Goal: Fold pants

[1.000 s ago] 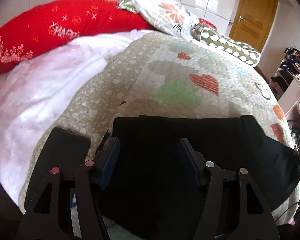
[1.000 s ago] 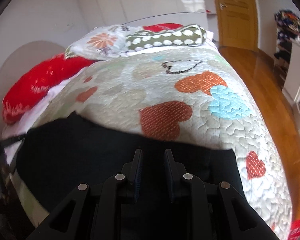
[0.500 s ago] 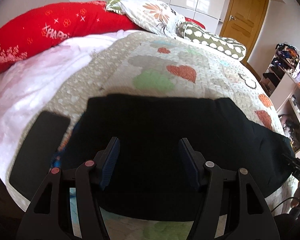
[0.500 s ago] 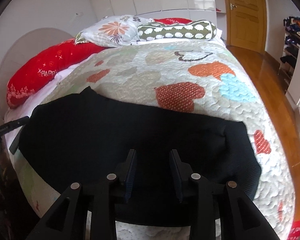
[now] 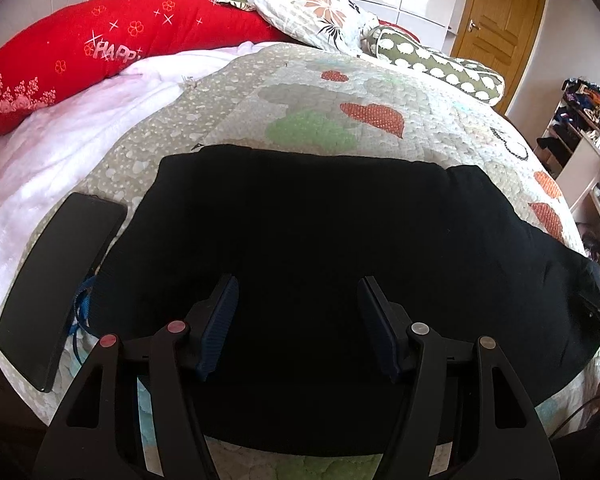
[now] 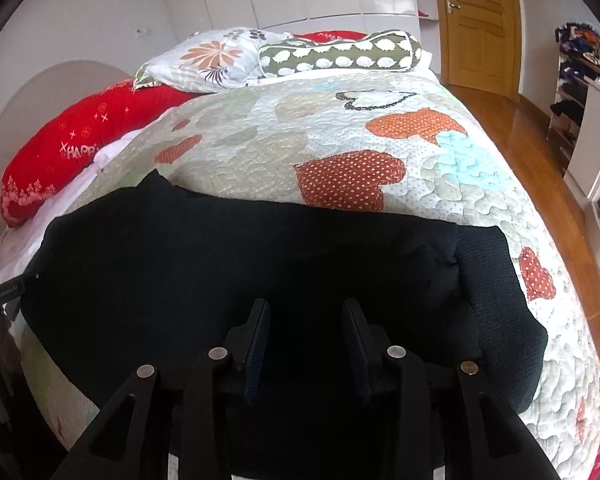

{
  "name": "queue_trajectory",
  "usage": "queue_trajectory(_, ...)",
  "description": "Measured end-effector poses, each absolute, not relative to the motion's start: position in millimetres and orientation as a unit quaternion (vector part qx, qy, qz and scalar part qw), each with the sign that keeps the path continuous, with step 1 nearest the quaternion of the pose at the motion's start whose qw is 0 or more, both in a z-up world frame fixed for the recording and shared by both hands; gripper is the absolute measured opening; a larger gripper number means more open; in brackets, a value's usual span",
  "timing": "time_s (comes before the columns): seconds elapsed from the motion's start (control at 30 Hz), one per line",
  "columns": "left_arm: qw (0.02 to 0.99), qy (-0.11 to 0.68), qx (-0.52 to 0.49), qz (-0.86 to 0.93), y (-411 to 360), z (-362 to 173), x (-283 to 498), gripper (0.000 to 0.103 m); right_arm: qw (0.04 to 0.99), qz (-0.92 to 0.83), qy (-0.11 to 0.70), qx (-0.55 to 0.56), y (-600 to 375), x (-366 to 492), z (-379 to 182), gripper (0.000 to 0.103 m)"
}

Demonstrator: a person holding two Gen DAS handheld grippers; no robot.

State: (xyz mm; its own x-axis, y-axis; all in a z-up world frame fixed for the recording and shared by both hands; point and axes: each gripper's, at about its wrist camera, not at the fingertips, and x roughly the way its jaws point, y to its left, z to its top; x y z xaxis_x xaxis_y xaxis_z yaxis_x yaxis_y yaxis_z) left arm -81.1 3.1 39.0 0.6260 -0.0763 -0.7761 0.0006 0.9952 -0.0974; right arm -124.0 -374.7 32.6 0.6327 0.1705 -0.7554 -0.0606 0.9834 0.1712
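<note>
The black pants (image 5: pixel 320 240) lie folded in a wide band across the near end of the quilted bed (image 5: pixel 340 96); they also show in the right wrist view (image 6: pixel 240 264). My left gripper (image 5: pixel 296 300) is open and empty, held above the pants near their left half. My right gripper (image 6: pixel 306 320) is open and empty, above the pants toward their right end, where a ribbed waistband (image 6: pixel 496 280) shows. Neither gripper touches the cloth.
A black phone (image 5: pixel 56 280) and a blue strap (image 5: pixel 82 308) lie left of the pants. Red bolster (image 5: pixel 80 56), floral pillow (image 6: pixel 212 56) and spotted green bolster (image 6: pixel 340 54) sit at the head. Wooden floor (image 6: pixel 540 152) and shelves (image 6: pixel 592 92) are on the right.
Both grippers pulled back and up from the pants. The right gripper opened from nearly shut and let the cloth go; the pants now lie flat.
</note>
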Motion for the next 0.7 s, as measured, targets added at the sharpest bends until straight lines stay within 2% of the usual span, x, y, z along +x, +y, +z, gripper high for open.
queue_trajectory(0.17, 0.899, 0.436, -0.022, -0.025, -3.8, 35.1, -80.8, 0.069, 0.904, 0.05, 0.418, 0.068, -379.8, -133.3, 41.7, 0.036)
queue_trajectory(0.7, 0.904, 0.422, -0.015, -0.06, -42.4, 58.2, -90.6, 0.069, 0.91, 0.022, 0.402, 0.097, -427.2, -185.2, 56.7, 0.038)
